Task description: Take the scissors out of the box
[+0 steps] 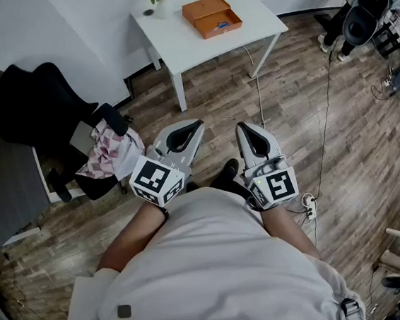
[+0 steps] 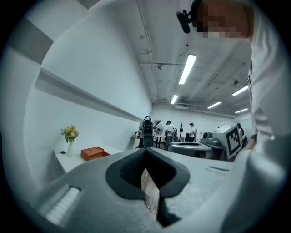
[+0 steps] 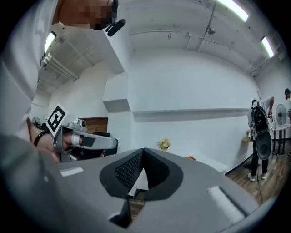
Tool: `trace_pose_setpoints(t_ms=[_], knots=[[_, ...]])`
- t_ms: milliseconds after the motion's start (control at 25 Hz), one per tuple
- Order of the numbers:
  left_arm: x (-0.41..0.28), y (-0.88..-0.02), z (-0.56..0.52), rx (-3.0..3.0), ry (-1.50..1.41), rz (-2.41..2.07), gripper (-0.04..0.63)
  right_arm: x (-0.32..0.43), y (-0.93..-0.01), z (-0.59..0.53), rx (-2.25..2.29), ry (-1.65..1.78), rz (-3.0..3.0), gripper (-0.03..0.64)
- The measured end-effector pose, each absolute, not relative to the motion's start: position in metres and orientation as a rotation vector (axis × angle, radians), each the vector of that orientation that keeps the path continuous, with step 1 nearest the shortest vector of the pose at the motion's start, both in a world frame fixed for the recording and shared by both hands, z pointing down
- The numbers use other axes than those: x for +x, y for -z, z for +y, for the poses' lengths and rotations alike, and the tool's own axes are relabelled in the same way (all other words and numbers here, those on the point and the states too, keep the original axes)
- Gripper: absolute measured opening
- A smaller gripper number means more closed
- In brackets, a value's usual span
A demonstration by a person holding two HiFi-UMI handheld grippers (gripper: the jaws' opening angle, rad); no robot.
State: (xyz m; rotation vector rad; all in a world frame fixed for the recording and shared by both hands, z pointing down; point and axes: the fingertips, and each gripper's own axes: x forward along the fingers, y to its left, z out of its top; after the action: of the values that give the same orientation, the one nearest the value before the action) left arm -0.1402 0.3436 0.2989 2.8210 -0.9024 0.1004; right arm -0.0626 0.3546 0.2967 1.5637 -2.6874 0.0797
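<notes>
Here, the left hand-held gripper (image 1: 196, 126) and right hand-held gripper (image 1: 242, 127) sit close to the person's body, jaws together and empty. They are probably not yet in reach of the scissors (image 1: 221, 25), which lie in the open box (image 1: 205, 9) on the far counter (image 1: 174, 48).

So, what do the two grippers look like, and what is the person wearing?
Both the left gripper and the right gripper have smooth light grey shells with black linings, ribbed on the fingers. Each carries a white cube with black square markers: left cube, right cube. The person wears a pale short-sleeved shirt.
</notes>
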Motion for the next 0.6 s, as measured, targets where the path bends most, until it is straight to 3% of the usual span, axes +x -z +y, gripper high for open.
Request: trace_pose_setpoints(t_ms=[600], knots=[[-0.082, -0.340, 0.280, 2.726, -0.167, -0.890, 0.003, 0.002, -0.333, 0.298, 1.518, -0.212, -2.670, 0.011]])
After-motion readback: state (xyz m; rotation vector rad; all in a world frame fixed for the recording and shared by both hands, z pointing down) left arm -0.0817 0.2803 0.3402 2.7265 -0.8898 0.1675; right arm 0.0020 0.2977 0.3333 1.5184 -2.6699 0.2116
